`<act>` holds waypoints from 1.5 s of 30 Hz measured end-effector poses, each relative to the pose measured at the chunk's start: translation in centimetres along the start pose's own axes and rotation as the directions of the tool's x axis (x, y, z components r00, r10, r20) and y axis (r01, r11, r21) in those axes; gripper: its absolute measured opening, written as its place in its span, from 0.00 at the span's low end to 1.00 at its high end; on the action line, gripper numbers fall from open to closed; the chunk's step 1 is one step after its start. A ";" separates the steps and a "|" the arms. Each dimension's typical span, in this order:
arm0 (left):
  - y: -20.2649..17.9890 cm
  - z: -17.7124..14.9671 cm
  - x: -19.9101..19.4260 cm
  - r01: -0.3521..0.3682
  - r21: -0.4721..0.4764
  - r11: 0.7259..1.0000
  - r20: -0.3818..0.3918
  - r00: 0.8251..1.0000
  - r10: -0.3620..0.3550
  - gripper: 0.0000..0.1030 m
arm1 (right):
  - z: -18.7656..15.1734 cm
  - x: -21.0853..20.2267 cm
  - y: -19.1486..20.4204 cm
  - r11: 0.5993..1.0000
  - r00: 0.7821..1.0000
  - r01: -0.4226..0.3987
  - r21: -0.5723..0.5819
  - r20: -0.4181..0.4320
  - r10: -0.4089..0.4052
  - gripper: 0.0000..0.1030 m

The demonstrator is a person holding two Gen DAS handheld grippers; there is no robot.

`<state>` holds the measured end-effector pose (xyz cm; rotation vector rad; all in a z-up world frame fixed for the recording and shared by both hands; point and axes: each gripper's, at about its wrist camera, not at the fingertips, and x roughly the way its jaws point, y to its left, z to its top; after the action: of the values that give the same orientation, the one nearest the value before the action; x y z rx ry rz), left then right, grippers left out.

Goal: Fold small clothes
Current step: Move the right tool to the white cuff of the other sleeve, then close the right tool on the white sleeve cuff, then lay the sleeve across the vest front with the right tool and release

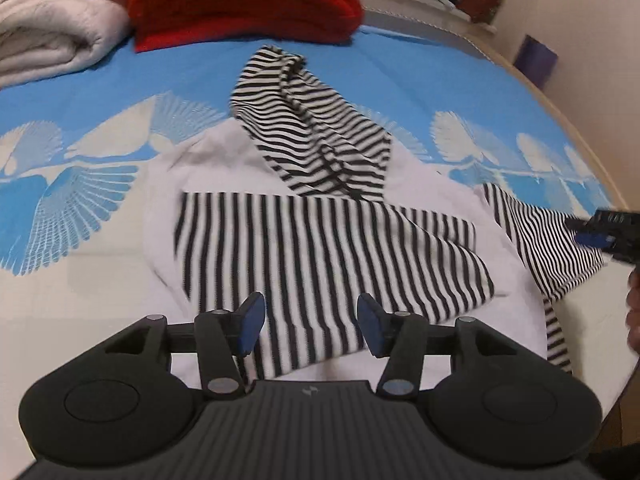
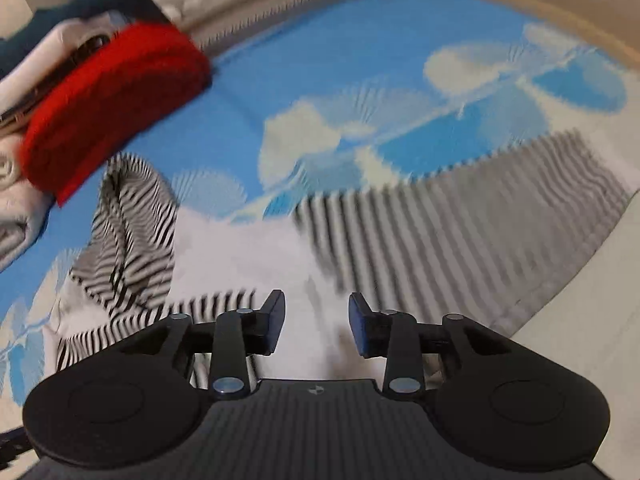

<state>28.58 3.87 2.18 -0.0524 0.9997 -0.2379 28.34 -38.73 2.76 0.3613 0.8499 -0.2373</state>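
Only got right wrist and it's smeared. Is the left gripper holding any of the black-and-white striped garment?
Observer: No. The left gripper is open above the garment's flat black-and-white striped fabric panel, with nothing between its fingers.
Operator: Where's my right gripper relative to the sleeve?
Observer: In the left wrist view, the right gripper sits at the outer end of the striped sleeve. I can't tell whether they touch.
Operator: Hood lying flat?
Observer: No. The striped fabric hood lies bunched and creased over the white fabric body.
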 end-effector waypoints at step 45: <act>0.2 0.2 2.2 -0.034 -0.015 0.999 -0.043 0.999 0.034 0.55 | 1.5 5.0 -26.8 0.808 0.971 0.127 0.575 0.094 -0.219 0.06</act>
<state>29.94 3.55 0.49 -0.0445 1.0439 -0.2011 23.35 -64.08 -5.98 0.8149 0.6414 -0.6923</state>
